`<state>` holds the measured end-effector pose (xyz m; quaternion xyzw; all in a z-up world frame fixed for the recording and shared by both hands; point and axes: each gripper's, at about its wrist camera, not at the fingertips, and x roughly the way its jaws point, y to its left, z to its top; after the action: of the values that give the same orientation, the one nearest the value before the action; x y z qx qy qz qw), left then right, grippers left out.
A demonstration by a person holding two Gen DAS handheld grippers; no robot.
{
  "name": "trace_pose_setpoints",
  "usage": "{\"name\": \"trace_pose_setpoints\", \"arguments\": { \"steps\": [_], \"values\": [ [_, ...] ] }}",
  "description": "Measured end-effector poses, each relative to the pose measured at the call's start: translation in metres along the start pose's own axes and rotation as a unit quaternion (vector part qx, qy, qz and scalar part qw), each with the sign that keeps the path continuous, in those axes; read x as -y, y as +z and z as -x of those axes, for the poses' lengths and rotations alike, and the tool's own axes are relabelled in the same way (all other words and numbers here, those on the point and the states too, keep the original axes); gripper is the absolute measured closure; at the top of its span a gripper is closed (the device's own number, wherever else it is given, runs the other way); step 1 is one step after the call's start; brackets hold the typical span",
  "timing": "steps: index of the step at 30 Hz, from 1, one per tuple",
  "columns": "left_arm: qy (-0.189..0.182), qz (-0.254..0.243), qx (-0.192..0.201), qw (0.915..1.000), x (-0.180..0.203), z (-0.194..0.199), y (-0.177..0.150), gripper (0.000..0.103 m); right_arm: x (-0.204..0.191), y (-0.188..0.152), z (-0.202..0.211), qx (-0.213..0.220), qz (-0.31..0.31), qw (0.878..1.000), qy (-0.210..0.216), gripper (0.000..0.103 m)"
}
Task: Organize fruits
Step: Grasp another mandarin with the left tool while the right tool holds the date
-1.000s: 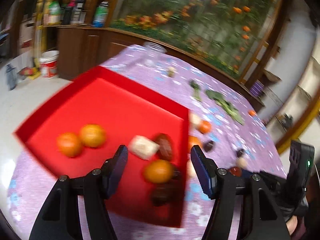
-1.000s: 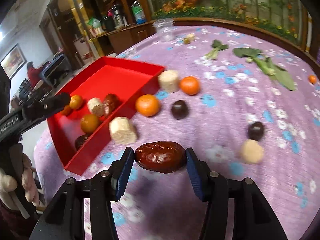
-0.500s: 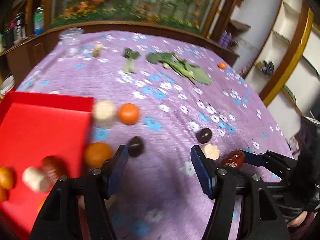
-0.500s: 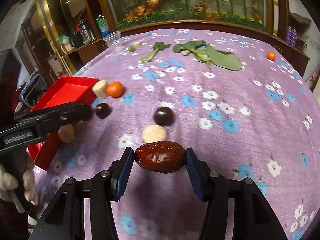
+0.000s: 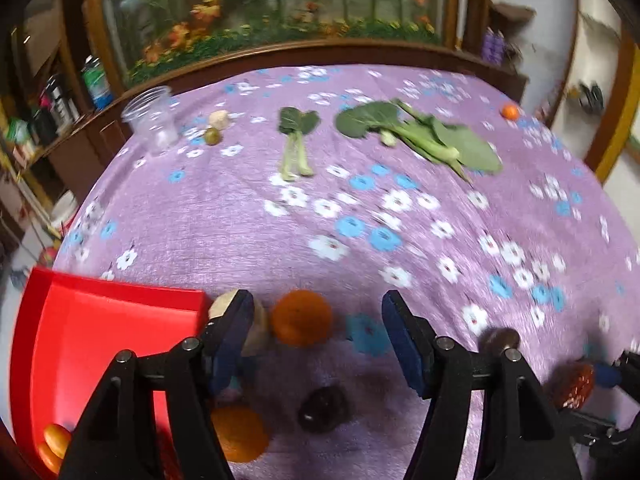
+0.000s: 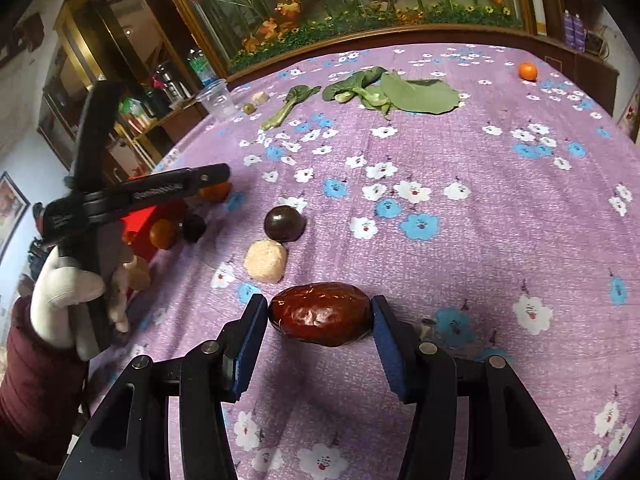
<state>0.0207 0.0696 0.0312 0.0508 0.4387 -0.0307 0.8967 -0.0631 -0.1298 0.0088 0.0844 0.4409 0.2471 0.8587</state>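
Observation:
My right gripper (image 6: 320,314) is shut on a wrinkled red date (image 6: 320,314) and holds it above the purple flowered cloth; the date also shows in the left wrist view (image 5: 573,385). My left gripper (image 5: 316,328) is open and empty, just above an orange (image 5: 301,317) beside the red tray (image 5: 92,332). A beige chunk (image 5: 256,330) sits behind its left finger. A dark plum (image 5: 323,408) and a second orange (image 5: 240,434) lie below it. Another plum (image 6: 284,223) and a beige ball (image 6: 265,261) lie ahead of the right gripper.
Leafy greens (image 6: 400,94) and a small bok choy (image 5: 296,144) lie at the far side. A clear plastic cup (image 5: 152,122) stands far left with two small fruits (image 5: 214,130) beside it. A lone orange (image 6: 528,71) sits far right. Small oranges (image 5: 56,440) lie in the tray corner.
My left gripper has swung away from above the tray to over the orange beside it. My right gripper has moved right, away from the tray, still holding the date.

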Motion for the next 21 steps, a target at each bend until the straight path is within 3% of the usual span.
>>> {"name": "trace_pose_setpoints", "arguments": {
  "steps": [4, 6, 9, 12, 18, 19, 20, 21],
  "values": [
    [-0.082, -0.034, -0.014, 0.9959, 0.015, 0.013, -0.009, 0.038, 0.002, 0.0, 0.002, 0.004, -0.006, 1.0, 0.012, 0.046],
    [-0.104, -0.015, -0.007, 0.9944, 0.011, 0.023, -0.01, 0.038, 0.004, -0.001, 0.002, 0.005, -0.011, 1.0, 0.015, 0.046],
    [-0.066, -0.006, 0.011, 0.9977, 0.003, 0.025, -0.007, 0.038, 0.006, 0.0, 0.002, 0.002, -0.018, 1.0, 0.021, 0.046],
    [-0.036, -0.013, -0.006, 0.9993, 0.0, 0.007, -0.004, 0.038, 0.007, 0.0, 0.002, 0.001, -0.02, 1.0, 0.023, 0.046],
    [0.007, -0.075, -0.021, 0.997, 0.012, -0.025, 0.003, 0.038, 0.011, 0.0, -0.001, -0.006, -0.03, 0.999, 0.031, 0.046],
    [0.008, -0.081, -0.023, 0.9965, 0.014, -0.026, 0.004, 0.042, 0.012, 0.0, -0.002, -0.006, -0.031, 0.999, 0.031, 0.046],
    [0.01, -0.08, -0.022, 0.9965, 0.013, -0.025, 0.004, 0.054, 0.011, 0.0, -0.002, -0.006, -0.03, 0.999, 0.03, 0.046],
    [0.012, -0.078, -0.023, 0.9966, 0.011, -0.024, 0.005, 0.061, 0.011, 0.001, -0.002, -0.007, -0.029, 0.999, 0.03, 0.046]
  ]
}}
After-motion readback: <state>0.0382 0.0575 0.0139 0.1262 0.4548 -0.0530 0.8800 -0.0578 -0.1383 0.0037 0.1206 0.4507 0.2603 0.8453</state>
